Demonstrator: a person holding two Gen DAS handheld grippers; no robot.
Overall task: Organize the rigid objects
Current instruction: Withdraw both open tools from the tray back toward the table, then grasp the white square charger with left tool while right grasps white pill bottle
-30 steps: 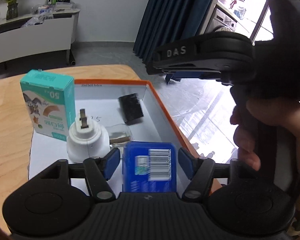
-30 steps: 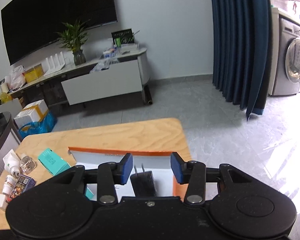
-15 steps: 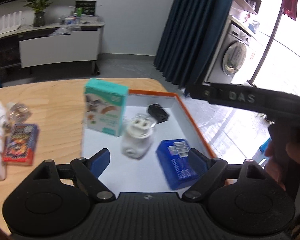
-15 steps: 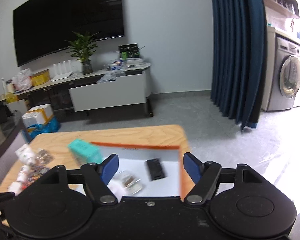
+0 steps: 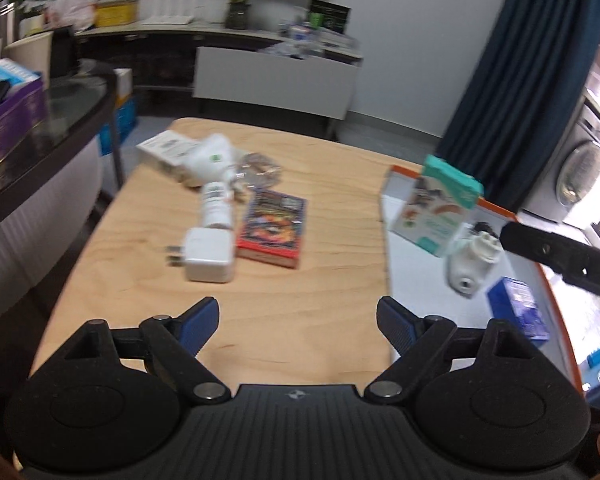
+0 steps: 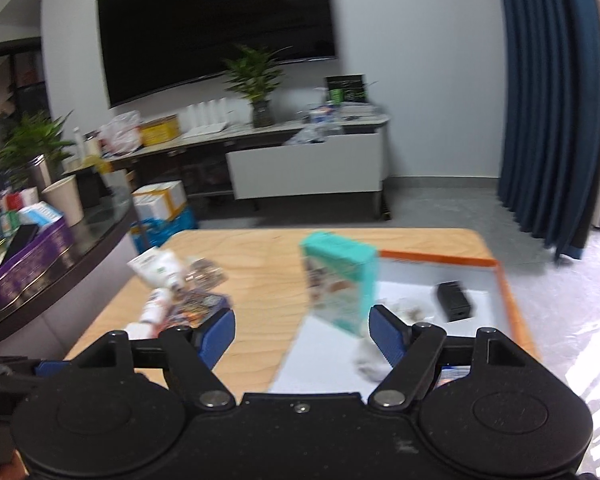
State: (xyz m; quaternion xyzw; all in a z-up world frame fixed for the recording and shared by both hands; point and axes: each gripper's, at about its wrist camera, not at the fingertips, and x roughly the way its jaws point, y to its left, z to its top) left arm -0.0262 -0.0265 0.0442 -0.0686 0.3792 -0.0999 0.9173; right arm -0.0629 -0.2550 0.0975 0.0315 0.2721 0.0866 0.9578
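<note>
Both tools are shown with fingers spread and nothing between them; their jaws have just been opening. The left tool (image 5: 298, 326) is held above bare wooden surface (image 5: 320, 280), facing the unsorted group: a white plug adapter (image 5: 210, 254), a white bottle (image 5: 216, 210), a colourful flat box (image 5: 274, 230), a white tube (image 5: 210, 156) and a clear packet (image 5: 258, 168). The right tool (image 6: 302, 334) is aimed at the near left corner of the orange-rimmed tray (image 6: 512, 312). Already placed in the tray are an upright teal carton (image 5: 438, 208), a white round plug (image 5: 474, 262), a blue box (image 5: 520, 312) and a black adapter (image 6: 454, 300).

Risks, as judged: the unsorted items lie touching one another, so a grasp on the plug adapter may nudge the bottle or the flat box. The teal carton stands tall near the tray's edge and could be toppled by a passing tool. Both views are blurred, so fine alignment cannot be confirmed.
</note>
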